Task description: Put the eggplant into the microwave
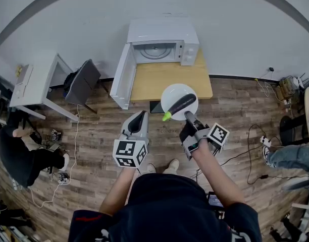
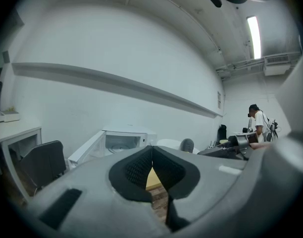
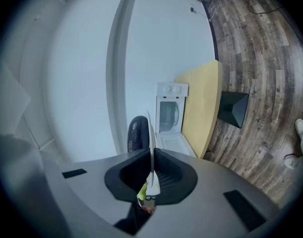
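Note:
A dark purple eggplant [image 1: 181, 104] with a green stem lies on a white plate [image 1: 175, 92]. The plate is held above the front edge of the wooden table [image 1: 149, 82]. My right gripper [image 1: 191, 119] is shut on the plate's near rim. In the right gripper view the thin plate edge [image 3: 151, 148] runs between the jaws, with the eggplant [image 3: 138, 133] to its left. The white microwave [image 1: 162, 47] stands at the table's back, and its door [image 1: 121, 77] is swung wide open to the left. My left gripper [image 1: 139, 116] hangs shut and empty left of the plate.
A black flat object [image 1: 155, 106] lies on the floor under the table's front edge. A white desk [image 1: 38, 82] and a dark office chair [image 1: 83, 80] stand at the left. One person crouches at far left [image 1: 18, 155]. Another's leg [image 1: 291, 155] and cables are at the right.

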`<state>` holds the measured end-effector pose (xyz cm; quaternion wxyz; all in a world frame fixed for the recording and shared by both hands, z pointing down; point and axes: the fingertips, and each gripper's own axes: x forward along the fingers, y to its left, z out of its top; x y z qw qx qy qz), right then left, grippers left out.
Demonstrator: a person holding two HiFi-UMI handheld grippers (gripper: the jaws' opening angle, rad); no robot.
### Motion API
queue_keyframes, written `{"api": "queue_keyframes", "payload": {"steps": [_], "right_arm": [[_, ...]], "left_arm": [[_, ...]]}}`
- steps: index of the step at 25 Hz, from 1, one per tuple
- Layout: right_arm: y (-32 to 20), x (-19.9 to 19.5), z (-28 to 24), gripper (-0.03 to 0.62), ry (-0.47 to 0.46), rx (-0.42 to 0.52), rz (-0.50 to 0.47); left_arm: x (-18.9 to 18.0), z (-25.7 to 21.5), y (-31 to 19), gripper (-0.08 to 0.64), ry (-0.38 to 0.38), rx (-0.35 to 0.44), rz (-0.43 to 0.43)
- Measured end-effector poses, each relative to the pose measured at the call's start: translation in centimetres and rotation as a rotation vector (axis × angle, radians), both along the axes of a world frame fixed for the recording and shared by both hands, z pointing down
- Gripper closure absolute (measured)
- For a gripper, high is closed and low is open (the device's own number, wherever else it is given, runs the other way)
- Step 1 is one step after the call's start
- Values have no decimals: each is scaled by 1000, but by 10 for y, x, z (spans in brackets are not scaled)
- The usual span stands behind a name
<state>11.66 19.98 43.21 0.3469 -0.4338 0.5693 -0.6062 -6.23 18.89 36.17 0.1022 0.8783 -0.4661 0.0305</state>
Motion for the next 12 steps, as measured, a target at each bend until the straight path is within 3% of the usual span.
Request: {"api": "queue_keyframes", "payload": {"steps": [12], "right_arm": [[-11, 11, 14, 572, 5, 5, -105]], "left_arm": [[24, 14, 9, 543, -24, -8, -67]]}}
